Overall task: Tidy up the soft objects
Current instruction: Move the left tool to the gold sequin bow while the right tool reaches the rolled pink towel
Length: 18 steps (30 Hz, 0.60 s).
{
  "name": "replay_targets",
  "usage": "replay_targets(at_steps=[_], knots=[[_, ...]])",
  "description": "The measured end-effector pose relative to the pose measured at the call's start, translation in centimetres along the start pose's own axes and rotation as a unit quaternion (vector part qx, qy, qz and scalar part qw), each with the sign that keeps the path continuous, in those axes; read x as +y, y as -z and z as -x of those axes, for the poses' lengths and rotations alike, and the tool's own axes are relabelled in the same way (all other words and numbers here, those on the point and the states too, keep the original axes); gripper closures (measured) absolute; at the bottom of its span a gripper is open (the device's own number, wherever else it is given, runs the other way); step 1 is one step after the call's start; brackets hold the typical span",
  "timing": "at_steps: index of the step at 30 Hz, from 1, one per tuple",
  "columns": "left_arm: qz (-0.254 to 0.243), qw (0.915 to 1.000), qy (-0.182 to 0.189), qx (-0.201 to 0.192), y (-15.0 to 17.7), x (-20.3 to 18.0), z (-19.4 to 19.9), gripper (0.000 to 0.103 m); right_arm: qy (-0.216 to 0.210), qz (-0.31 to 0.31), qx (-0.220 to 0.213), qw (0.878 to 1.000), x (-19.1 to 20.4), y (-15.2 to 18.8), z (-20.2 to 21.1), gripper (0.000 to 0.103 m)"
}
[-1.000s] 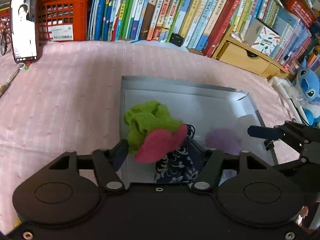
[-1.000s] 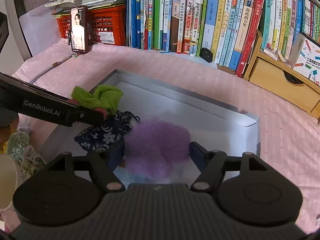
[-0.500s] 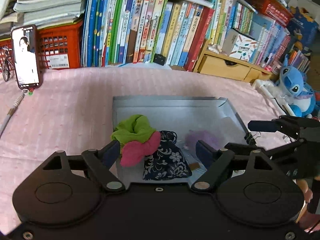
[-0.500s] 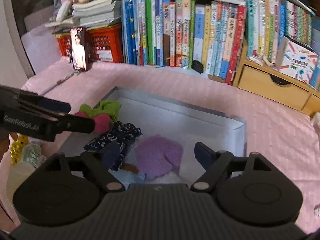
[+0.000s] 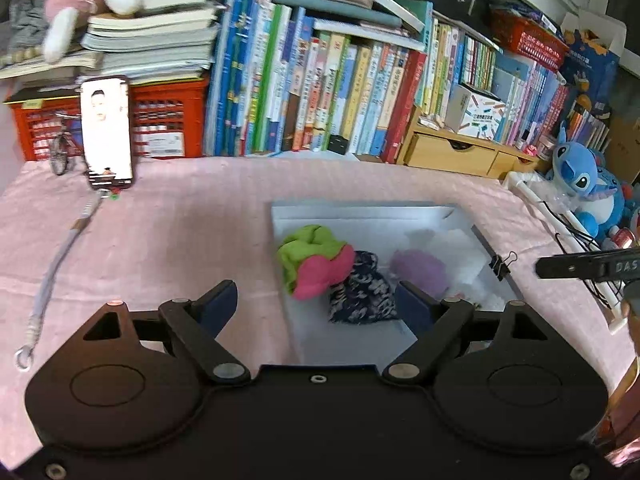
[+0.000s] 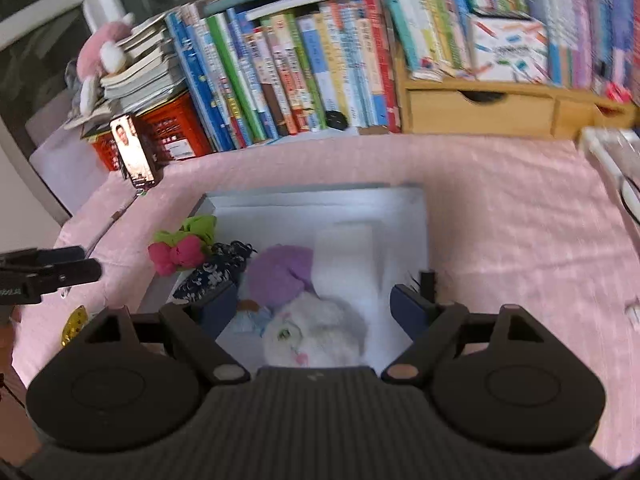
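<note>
Purple soft toy (image 6: 280, 276) lies beyond the empty, spread right claw (image 6: 316, 308).

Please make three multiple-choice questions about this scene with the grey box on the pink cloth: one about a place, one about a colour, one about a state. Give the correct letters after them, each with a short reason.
1. Where does the green and pink cloth lie?
A. Inside the grey box, near its left wall
B. On the pink tablecloth, outside the box
C. On top of the books

2. What colour is the fluffy item next to the dark floral pouch?
A. Yellow
B. Purple
C. Orange

3. In what state is the left gripper?
A. Shut on the floral pouch
B. Shut on nothing
C. Open, holding nothing

Answers:
1. A, as both views show it resting within the box walls.
2. B, as it shows purple in both views.
3. C, as its fingers stand wide apart and have just been opening, with nothing pressed between the pads.
</note>
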<state>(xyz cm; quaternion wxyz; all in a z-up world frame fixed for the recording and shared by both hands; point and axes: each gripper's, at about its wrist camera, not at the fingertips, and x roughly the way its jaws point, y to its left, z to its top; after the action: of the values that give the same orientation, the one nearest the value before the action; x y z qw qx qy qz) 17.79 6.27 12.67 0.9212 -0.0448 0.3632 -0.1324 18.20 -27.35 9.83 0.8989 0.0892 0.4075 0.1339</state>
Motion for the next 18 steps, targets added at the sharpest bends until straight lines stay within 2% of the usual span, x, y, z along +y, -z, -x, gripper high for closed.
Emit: replay_targets(at_steps=[10, 13, 18], knots=[[0.027, 0.9995, -0.018, -0.007, 4.9, 3.0, 3.5, 0.016, -0.010, -0.105, 0.019, 0.994, -4.6, 4.1, 1.4, 0.013], [0.059, 0.9981, -0.020, -0.006, 6.1, 4.3, 4.0, 0.016, -0.017, -0.137, 0.028, 0.990, -5.7, 5.4, 1.1, 0.014], [0.129, 0.9913, -0.025, -0.004, 8.2, 6.8, 4.8, 0.016, -0.035, -0.184, 0.049, 0.981, -7.0, 7.0, 0.1, 0.021]])
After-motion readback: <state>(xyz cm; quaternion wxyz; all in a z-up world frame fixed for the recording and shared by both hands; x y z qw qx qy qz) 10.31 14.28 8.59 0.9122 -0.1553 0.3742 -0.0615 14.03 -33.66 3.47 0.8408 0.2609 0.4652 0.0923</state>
